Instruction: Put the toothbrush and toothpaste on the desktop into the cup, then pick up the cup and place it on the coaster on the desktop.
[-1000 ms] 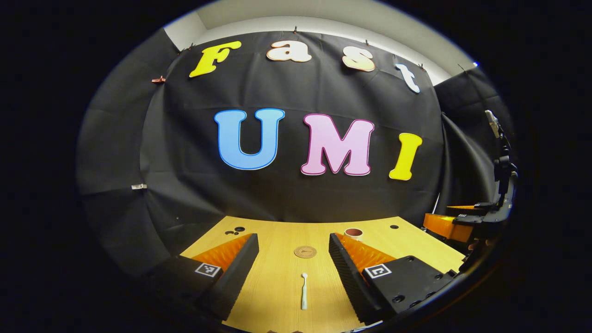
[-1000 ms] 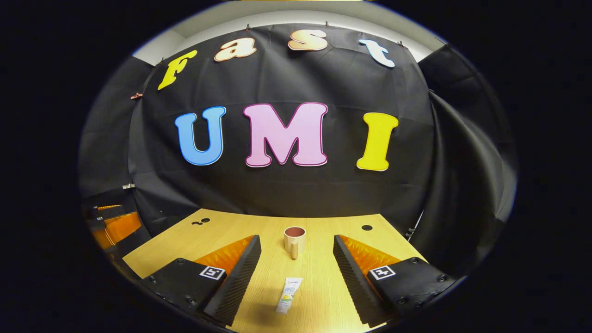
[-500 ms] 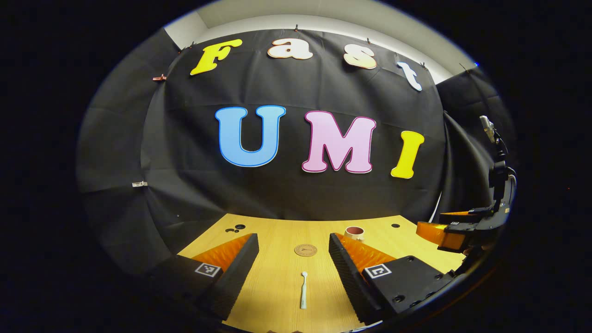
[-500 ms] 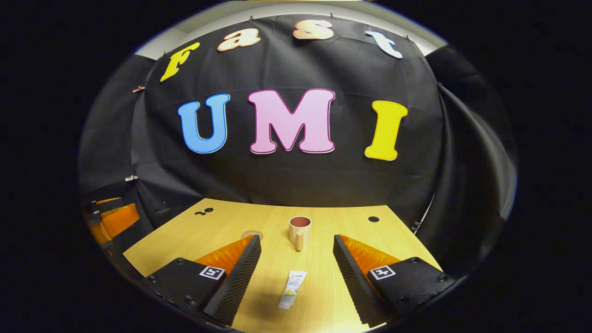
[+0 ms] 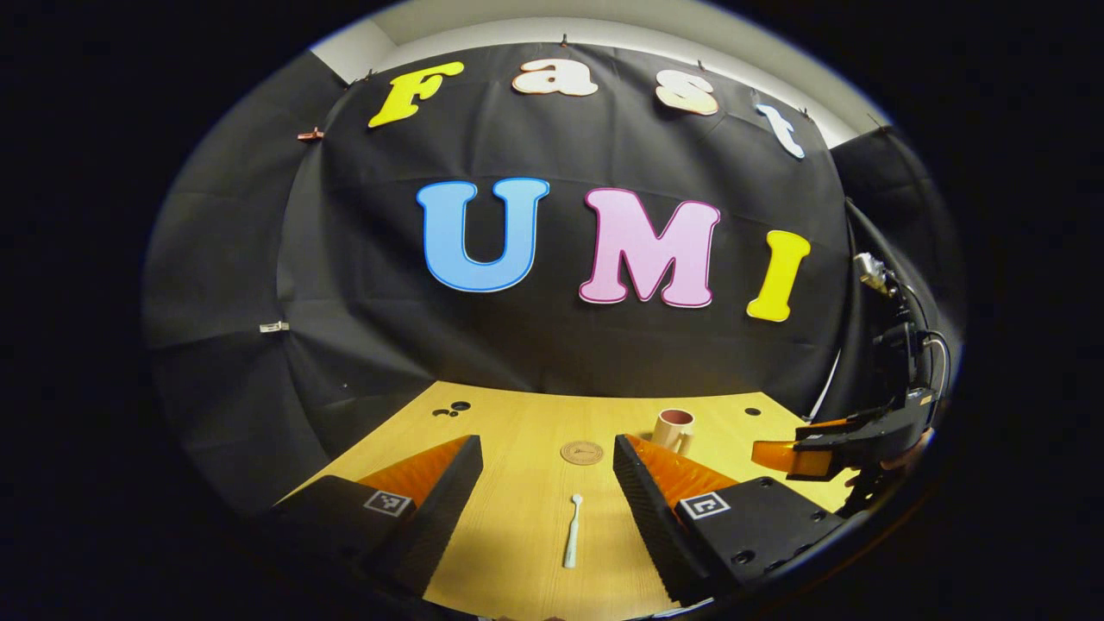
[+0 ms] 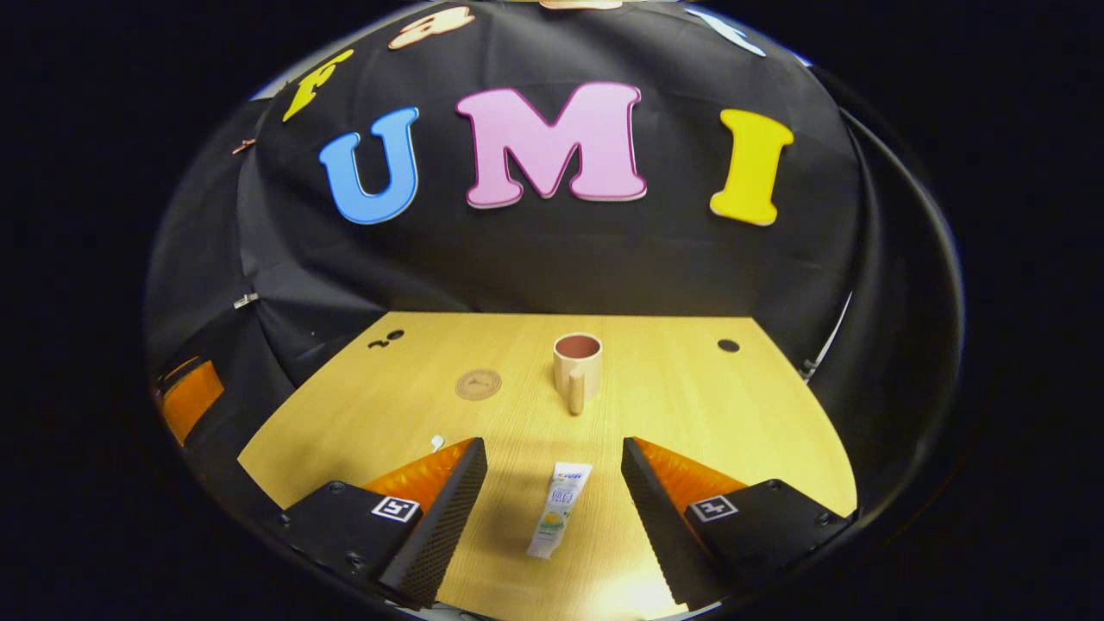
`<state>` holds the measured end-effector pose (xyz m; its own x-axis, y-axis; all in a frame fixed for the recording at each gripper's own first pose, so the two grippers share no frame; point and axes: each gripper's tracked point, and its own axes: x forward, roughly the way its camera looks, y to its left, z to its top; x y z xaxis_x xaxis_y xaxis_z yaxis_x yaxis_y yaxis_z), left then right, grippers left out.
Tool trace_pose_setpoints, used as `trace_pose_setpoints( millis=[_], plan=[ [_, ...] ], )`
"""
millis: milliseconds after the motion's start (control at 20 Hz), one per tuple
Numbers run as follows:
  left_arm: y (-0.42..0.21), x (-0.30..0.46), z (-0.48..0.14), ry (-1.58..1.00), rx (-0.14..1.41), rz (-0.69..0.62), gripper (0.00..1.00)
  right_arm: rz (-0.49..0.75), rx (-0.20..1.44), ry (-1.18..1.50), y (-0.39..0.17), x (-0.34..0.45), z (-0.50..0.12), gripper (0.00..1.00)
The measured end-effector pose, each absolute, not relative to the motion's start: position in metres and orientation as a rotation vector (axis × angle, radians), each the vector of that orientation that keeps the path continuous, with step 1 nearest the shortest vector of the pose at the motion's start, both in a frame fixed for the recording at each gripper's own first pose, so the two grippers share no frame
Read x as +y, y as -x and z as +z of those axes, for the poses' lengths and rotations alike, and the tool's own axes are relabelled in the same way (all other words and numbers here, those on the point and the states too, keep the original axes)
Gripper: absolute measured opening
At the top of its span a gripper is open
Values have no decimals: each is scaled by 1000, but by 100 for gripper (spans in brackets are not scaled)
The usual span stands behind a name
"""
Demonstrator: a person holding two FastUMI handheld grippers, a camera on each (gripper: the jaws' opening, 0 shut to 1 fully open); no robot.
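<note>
Wood-grain desk in the left gripper view, slim white toothbrush lying flat between the wide-open, empty left gripper; round cork-like coaster and cup beyond. Thin handle could easily skid when pinched.

Right gripper view: right gripper gapes empty around the squishy toothpaste tube; the mug-shaped cup stands farther off and could tip if bumped.

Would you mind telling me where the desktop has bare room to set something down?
The desktop is bare across the whole stretch right of the cup, out to its far hole. Another free patch lies left of the coaster, toward the two small holes. The middle is busier: cup, coaster, toothpaste and toothbrush.
</note>
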<state>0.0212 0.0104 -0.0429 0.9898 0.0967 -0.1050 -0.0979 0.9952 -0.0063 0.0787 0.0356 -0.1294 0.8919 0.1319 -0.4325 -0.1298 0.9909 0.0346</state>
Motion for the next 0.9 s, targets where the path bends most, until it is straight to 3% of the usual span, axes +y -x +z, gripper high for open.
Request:
trace_pose_setpoints(
  millis=[500, 900],
  plan=[
    [-18, 32, -92, 53, 235, 253, 97, 134, 809, 65, -113, 32, -245, 98],
    [-15, 36, -102, 45, 277, 285, 97, 87, 990, 122, -115, 29, -304, 96]
  ],
)
